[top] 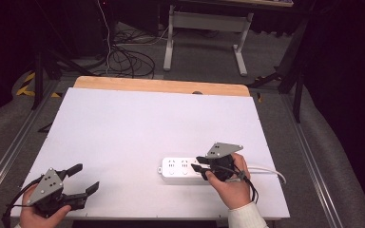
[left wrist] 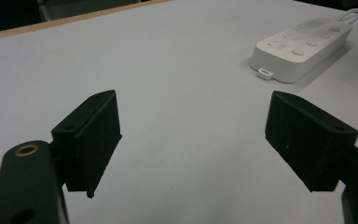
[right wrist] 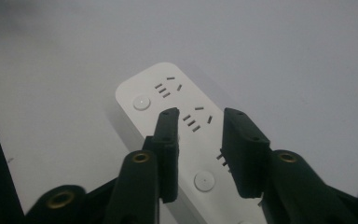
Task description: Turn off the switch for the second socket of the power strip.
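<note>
Two tongs are spread: the right tongs hover over the white plastic power strip, ungripped, the left tongs wait empty at seven o'clock.

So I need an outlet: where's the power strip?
In the high view the power strip lies on the white table, near right, under the right gripper.

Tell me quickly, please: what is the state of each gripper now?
Left gripper: open wide, holding nothing, above the bare white table.
Right gripper: partly open over the power strip, gripping nothing.
</note>
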A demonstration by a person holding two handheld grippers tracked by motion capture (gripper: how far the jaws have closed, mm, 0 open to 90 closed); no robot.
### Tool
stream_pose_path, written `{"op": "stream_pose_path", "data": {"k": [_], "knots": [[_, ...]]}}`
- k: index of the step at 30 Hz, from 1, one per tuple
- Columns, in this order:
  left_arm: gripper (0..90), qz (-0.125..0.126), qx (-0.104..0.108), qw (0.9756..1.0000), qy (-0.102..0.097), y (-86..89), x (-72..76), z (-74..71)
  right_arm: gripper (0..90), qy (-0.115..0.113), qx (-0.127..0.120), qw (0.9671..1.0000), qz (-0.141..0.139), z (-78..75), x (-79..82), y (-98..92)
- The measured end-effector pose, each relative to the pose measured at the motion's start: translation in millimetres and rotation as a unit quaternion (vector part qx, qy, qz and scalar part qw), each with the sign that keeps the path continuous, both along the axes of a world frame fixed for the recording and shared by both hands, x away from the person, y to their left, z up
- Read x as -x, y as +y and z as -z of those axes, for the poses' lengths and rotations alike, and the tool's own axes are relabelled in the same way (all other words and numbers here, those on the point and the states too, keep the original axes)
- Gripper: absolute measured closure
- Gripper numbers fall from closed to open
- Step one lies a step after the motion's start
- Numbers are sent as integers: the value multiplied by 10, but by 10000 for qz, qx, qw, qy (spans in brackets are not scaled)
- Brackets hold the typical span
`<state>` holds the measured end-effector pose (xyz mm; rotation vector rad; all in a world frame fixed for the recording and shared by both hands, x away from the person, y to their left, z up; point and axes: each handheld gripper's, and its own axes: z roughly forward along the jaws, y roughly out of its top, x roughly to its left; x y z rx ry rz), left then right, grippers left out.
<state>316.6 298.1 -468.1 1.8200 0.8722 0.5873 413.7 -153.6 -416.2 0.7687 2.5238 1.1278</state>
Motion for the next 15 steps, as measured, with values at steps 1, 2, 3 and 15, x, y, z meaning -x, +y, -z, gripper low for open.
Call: {"op": "stream_pose_path", "data": {"k": [1,2,3,15], "knots": [[187,8,-4,10000,5,-1,0,-2,601,-34,-45,10000,15,-9,3,-4],[187,13,-5,10000,3,-3,-1,-3,559,-69,-71,9999,24,-19,6,-10],[187,15,-10,10000,4,-3,-1,-2,516,-120,-125,9998,39,-27,8,-16],[180,29,33,10000,-18,-6,5,-6,194,-477,-556,9972,175,-87,10,-124]]}}
